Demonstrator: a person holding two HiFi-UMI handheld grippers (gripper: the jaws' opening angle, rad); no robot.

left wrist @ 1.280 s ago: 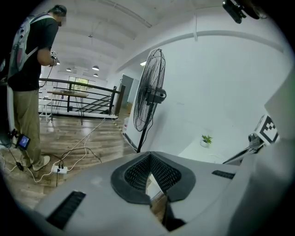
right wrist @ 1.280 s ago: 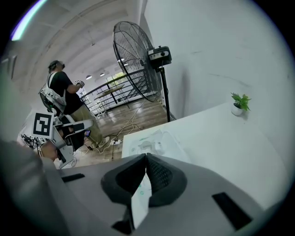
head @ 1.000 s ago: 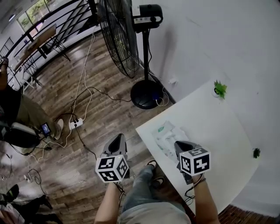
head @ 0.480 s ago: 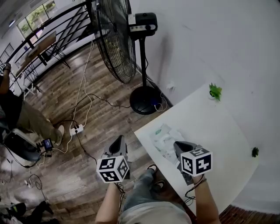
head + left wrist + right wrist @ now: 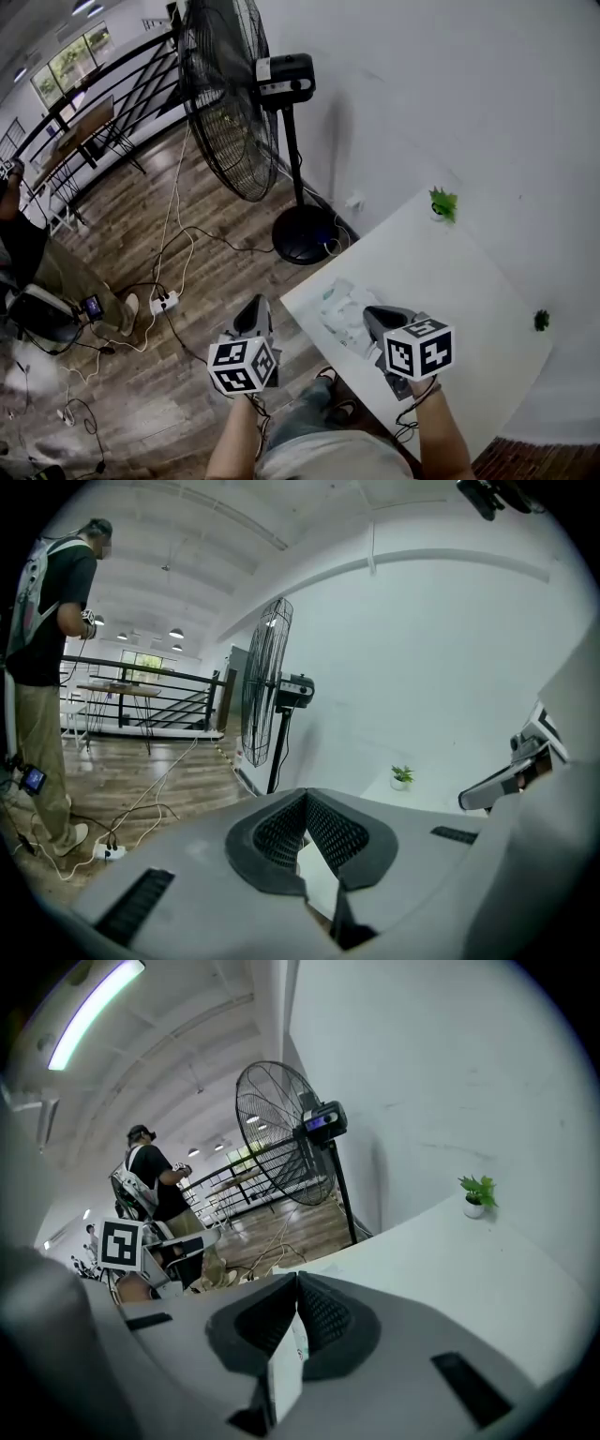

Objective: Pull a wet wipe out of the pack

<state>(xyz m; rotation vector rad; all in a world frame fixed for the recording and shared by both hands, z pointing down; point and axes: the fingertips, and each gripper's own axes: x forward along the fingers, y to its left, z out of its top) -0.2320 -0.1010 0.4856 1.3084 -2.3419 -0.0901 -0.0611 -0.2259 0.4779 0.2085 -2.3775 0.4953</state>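
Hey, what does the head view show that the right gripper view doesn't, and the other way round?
Only the head view: the wet wipe pack lying whole near the table's corner, and the power strip on the floor. Only the right gripper view: the ceiling light strip, and the jaws of the right gripper, meeting tip to tip. Both: the fan, the small plant, the white table and the left gripper.

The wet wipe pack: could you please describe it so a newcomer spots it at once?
Find the white table beside the standing fan. At its corner nearest the fan's base, just ahead of the right gripper, lies the wet wipe pack. It is flat and pale, unlike the small green potted plant farther back.
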